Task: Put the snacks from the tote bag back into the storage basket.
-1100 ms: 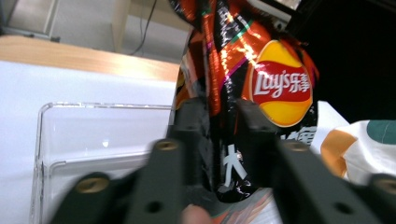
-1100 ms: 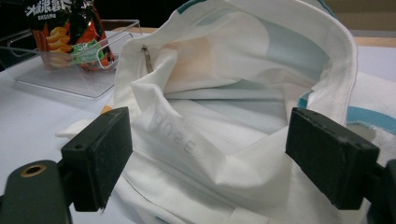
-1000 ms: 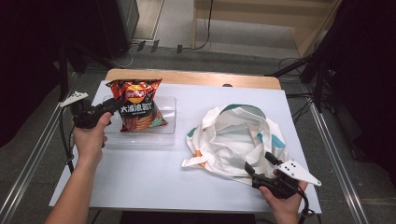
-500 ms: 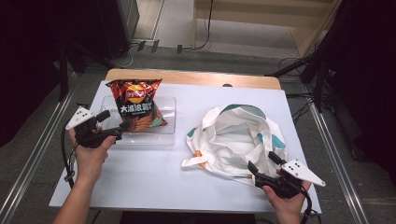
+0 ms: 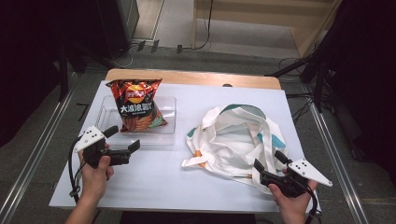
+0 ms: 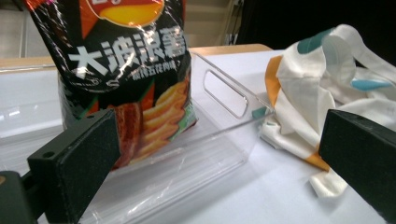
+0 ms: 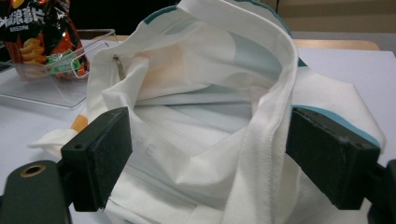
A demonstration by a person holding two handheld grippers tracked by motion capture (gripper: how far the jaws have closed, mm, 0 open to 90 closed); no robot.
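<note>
**Two grippers spread wide, crisp bag upright in its tray**

Two grippers are over the white table (image 5: pixel 196 98), one in each of the person's hands. The left gripper (image 5: pixel 125 138) sits just in front of the clear plastic tray (image 5: pixel 166 105); its jaws have just been opening and now stand far apart with nothing between them. In the left gripper view its black pads (image 6: pixel 77 161) frame the bag of crisps (image 5: pixel 137 105), which stands upright inside the tray, leaning toward the back wall.

The right gripper (image 5: pixel 270 162) is at the near edge of the white cloth tote bag (image 5: pixel 236 140), which lies crumpled with its mouth open on the right half of the table, apart from the tray. Its jaws are also spread. In the right gripper view a cloth strap (image 7: pixel 271 130) runs up between the pads (image 7: pixel 100 154); the pads seem not to press it, though the angle leaves this uncertain.
</note>
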